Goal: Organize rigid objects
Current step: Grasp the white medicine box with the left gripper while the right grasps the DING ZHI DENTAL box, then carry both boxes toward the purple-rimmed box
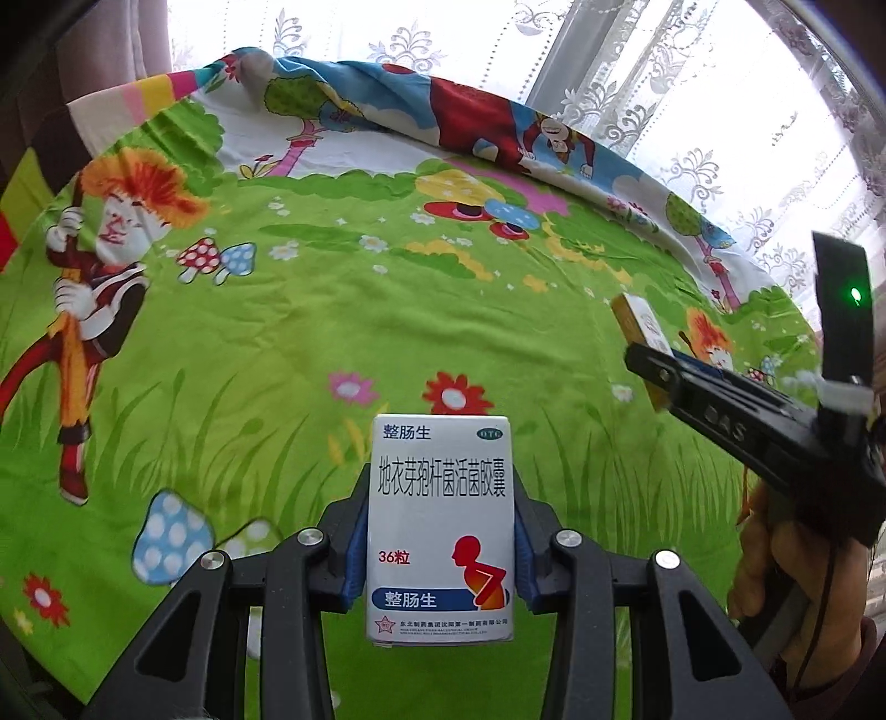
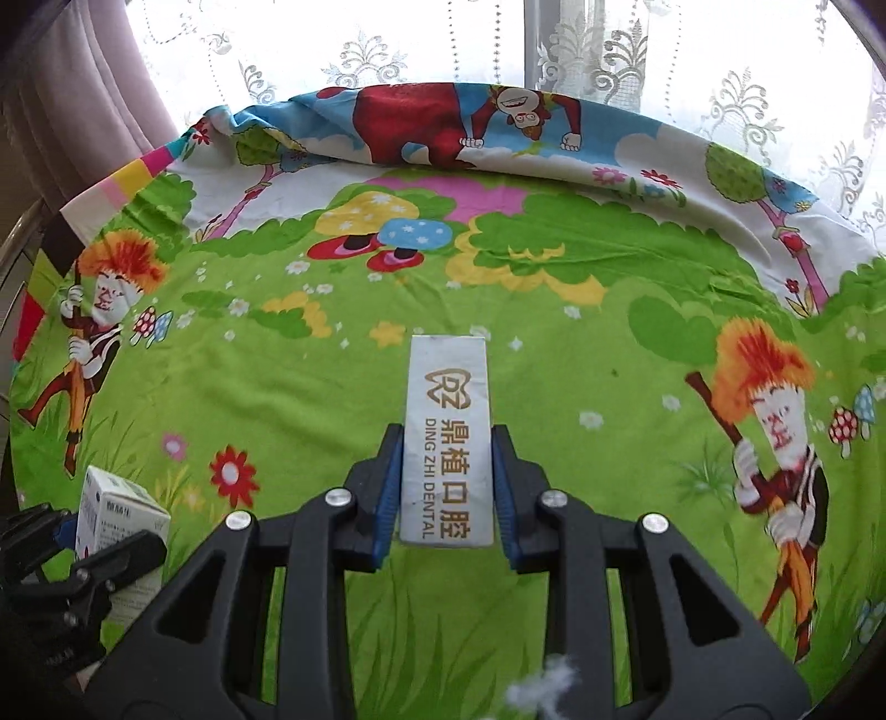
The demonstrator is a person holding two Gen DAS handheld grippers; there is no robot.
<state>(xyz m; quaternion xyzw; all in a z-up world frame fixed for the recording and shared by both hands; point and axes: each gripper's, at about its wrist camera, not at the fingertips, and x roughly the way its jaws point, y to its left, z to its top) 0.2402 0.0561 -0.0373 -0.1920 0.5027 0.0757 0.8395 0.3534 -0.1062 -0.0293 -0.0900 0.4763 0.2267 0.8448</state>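
Note:
My left gripper (image 1: 440, 520) is shut on a white medicine box (image 1: 440, 498) with blue Chinese lettering and a red figure, held upright above the cartoon cloth. My right gripper (image 2: 447, 465) is shut on a narrow white dental box (image 2: 448, 410) with gold lettering. In the left wrist view the right gripper (image 1: 645, 346) shows at the right edge with its dental box (image 1: 639, 318). In the right wrist view the left gripper (image 2: 88, 548) shows at the lower left with the medicine box (image 2: 116, 509).
A green cartoon-print cloth (image 1: 332, 310) covers the round table; its far edge is folded up in a ridge (image 2: 498, 133). Lace curtains (image 2: 387, 50) hang behind. A hand (image 1: 797, 576) holds the right gripper. A white fluff scrap (image 2: 545, 684) lies near the camera.

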